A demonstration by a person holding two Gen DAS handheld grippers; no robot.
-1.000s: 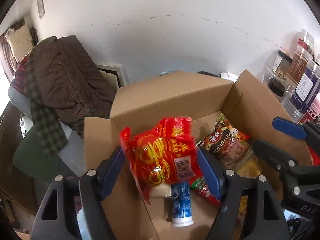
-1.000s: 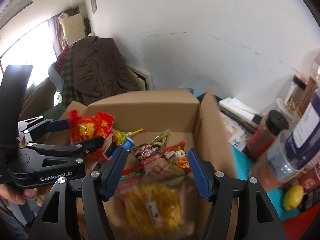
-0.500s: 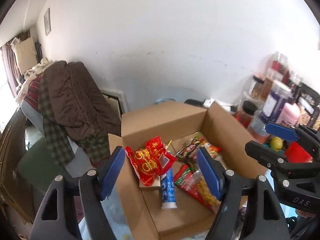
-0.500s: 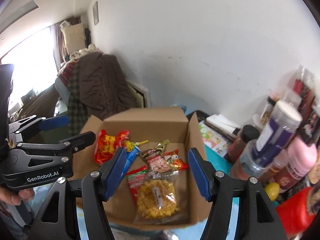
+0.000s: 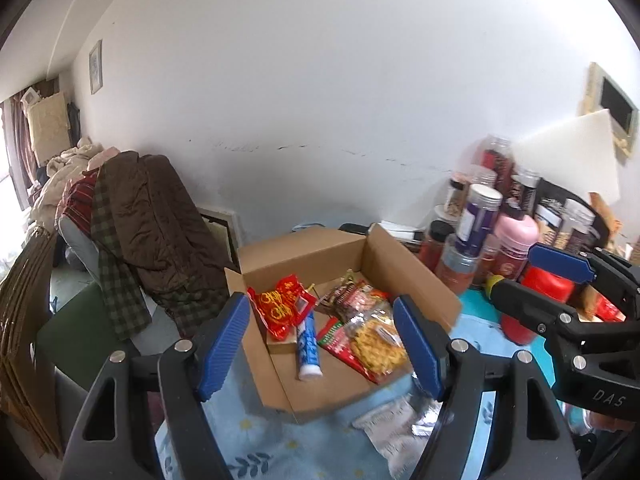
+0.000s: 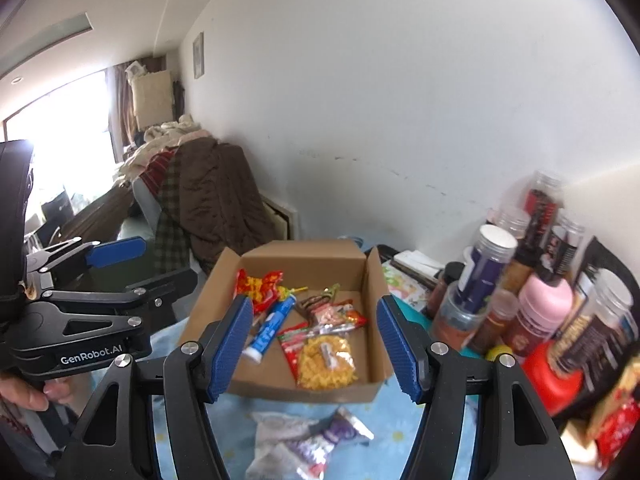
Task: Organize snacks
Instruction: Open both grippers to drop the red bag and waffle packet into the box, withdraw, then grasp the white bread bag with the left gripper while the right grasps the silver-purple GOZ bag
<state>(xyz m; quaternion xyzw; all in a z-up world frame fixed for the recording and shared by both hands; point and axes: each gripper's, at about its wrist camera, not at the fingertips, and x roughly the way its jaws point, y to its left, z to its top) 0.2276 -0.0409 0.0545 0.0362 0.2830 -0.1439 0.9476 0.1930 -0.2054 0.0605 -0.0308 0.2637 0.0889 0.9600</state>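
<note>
Both grippers hang over the table w/ jaws apart, nothing held: left gripper and right gripper frame the cardboard box, where the red snack bag, blue tube and yellow crisps pack lie. A silvery packet sits loose on the blue cloth, just in front of the box; likely next pick – approach low, pinch its edge, don't crush contents
</note>
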